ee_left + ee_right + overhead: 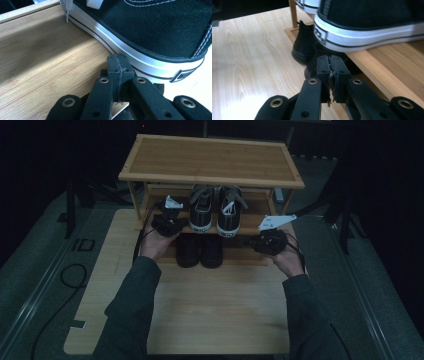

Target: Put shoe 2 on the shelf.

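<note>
Sneakers, 2 black high-tops with white soles, left one [202,210] and right one [230,211], standing side by side on the middle shelf [252,222] of the bamboo rack [210,160], heels toward the person; left gripper [170,222] just beside the left heel, right gripper [267,241] lower, off to the right of the right heel; 2 dark boots [200,251] beneath. Left gripper view: jaws clenched on nothing, tips by the white sole [140,60]. Right gripper view: jaws nearly together, empty, just below the sneaker's heel [362,32].
</note>
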Tool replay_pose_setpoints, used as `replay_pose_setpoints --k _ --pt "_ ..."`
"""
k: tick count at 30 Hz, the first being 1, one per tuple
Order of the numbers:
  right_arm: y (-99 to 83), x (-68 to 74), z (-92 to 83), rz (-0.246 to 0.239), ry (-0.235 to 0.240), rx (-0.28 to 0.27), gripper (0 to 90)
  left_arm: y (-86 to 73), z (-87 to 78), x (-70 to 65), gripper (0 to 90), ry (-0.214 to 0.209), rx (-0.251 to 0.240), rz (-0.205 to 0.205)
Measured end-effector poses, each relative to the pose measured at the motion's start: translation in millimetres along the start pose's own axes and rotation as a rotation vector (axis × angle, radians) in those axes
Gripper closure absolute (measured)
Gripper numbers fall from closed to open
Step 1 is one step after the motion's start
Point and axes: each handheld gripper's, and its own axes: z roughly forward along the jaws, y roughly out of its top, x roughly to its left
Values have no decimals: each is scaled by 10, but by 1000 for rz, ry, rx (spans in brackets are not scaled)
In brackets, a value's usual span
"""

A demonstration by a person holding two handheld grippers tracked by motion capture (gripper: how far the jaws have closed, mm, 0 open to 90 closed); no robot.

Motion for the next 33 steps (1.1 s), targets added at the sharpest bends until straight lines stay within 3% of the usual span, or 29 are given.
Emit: replay_pose_setpoints --k 9,18,24,30,33 --pt "-4 -28 15 31 -24 -20 860 19 -7 -37 900 5 6 7" --pt "5 -7 8 25 -20 -27 858 78 5 -165 900 -10 8 55" --pt "0 7 2 24 -9 -35 860 29 -10 -114 898 -42 -18 22" --pt "56 83 87 7 3 -35 871 -15 -51 -53 888 -31 -23 6" --pt "87 91 131 12 -27 -32 898 -36 -74 -7 896 -45 -20 -14"
